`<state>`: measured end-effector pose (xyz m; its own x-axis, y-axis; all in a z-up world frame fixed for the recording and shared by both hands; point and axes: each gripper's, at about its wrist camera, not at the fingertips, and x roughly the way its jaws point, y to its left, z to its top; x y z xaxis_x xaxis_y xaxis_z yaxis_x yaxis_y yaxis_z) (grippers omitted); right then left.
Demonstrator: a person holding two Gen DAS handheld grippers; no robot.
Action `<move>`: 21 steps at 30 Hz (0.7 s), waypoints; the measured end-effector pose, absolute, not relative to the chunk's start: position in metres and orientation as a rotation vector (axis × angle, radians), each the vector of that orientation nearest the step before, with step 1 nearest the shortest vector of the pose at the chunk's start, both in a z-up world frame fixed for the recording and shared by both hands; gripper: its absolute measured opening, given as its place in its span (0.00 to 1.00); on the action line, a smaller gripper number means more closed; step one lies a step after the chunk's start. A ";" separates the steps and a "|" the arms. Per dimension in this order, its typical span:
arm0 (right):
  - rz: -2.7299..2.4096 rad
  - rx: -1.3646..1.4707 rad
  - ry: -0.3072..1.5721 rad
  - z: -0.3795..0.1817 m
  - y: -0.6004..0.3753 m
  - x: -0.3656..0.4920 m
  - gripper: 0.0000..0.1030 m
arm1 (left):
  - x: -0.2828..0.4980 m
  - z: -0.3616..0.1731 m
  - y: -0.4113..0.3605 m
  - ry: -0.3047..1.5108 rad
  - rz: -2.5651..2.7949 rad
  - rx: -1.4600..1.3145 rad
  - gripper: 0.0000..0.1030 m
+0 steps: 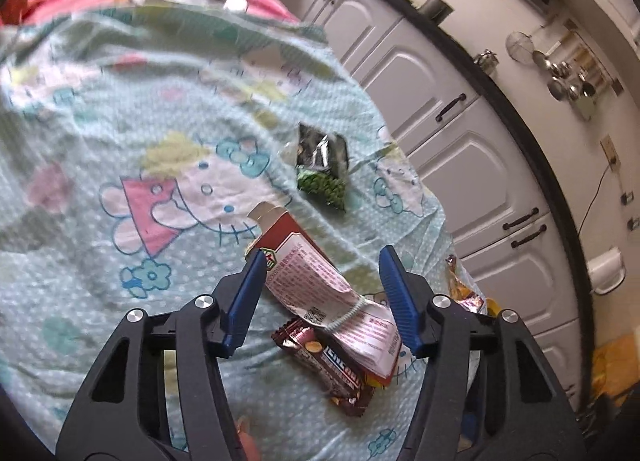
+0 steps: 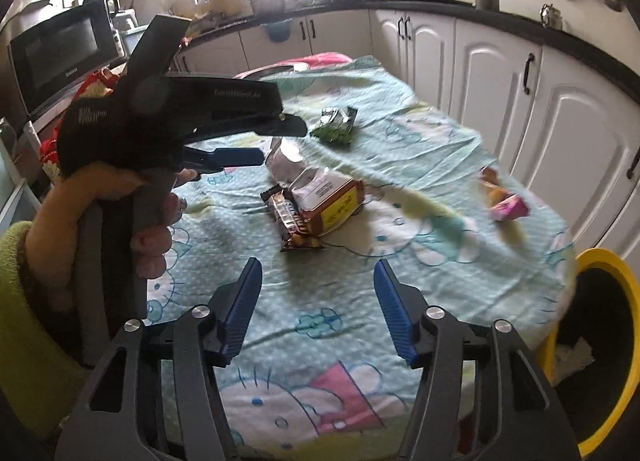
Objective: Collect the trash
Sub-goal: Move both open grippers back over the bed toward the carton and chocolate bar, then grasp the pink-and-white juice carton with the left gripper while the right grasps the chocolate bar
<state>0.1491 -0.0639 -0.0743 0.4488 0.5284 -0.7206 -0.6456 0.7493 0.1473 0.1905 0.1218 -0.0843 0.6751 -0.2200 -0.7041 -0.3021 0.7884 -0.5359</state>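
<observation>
- Plainly, little writing could be read: the brown candy wrapper [image 2: 294,223] bore white block letters, blurred, and the red carton [image 1: 320,277] carried small print too fine to make out.
- The microwave [image 2: 64,57] had a small unreadable mark.
- Left tongs [image 1: 326,281] stood half open astride the carton, pads apart from it.
- Right tongs [image 2: 318,301] stood half open over bare cloth [image 2: 360,281], empty.
- A green packet [image 2: 336,125] and pink wrappers [image 2: 506,201] lay on the desk; a yellow bin [image 2: 624,321] stood beside it.
</observation>
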 end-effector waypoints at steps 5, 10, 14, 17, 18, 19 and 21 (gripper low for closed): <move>0.725 -0.147 0.866 -0.089 -0.049 0.158 0.51 | 0.202 -0.101 0.130 0.899 0.046 -0.755 0.49; 0.730 -0.142 0.885 -0.099 -0.041 0.165 0.51 | 0.218 -0.104 0.125 0.922 0.044 -0.715 0.49; 0.741 -0.150 0.886 -0.103 -0.032 0.169 0.50 | 0.229 -0.104 0.122 0.943 0.049 -0.672 0.46; 0.750 -0.151 0.886 -0.106 -0.025 0.172 0.50 | 0.233 -0.105 0.124 0.955 0.050 -0.656 0.40; 0.752 -0.154 0.886 -0.106 -0.022 0.172 0.49 | 0.233 -0.105 0.124 0.956 0.046 -0.655 0.40; 0.753 -0.160 0.885 -0.107 -0.018 0.173 0.48 | 0.234 -0.105 0.124 0.956 0.042 -0.651 0.40; 0.753 -0.168 0.881 -0.108 -0.014 0.173 0.47 | 0.234 -0.105 0.125 0.954 0.035 -0.649 0.39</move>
<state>0.1734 -0.0141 -0.1085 0.4023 0.5264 -0.7491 -0.6578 0.7352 0.1634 0.2341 0.1250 -0.1051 0.5931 -0.2487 -0.7658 -0.3045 0.8111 -0.4993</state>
